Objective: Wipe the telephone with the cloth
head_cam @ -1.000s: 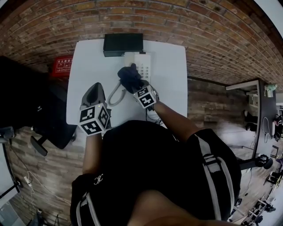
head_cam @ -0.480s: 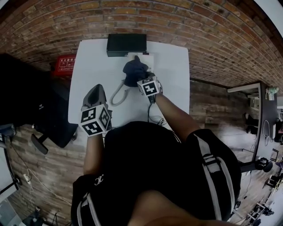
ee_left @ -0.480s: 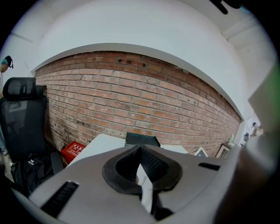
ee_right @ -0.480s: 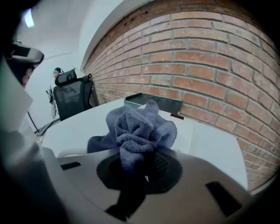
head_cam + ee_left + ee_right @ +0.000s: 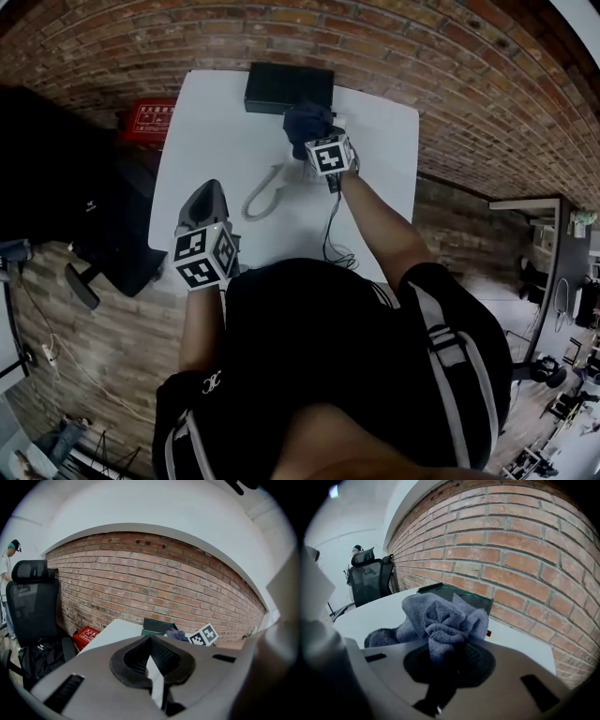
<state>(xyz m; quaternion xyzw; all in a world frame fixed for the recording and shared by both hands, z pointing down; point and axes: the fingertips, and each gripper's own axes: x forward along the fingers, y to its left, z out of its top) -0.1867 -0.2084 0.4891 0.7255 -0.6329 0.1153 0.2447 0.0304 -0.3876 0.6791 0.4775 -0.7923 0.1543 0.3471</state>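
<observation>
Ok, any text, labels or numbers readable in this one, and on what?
No text can be read here.
Red box beside the table: white print, too small to read.
Left cube and right cube: black-and-white square marker patterns, no words.
Black clothing: small white logo, too small to read.

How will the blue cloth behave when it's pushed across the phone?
Probably floppy: the cloth bunches in loose folds where the right gripper clamps it. Its looped, towel-like weave likely drags rather than slips.
</observation>
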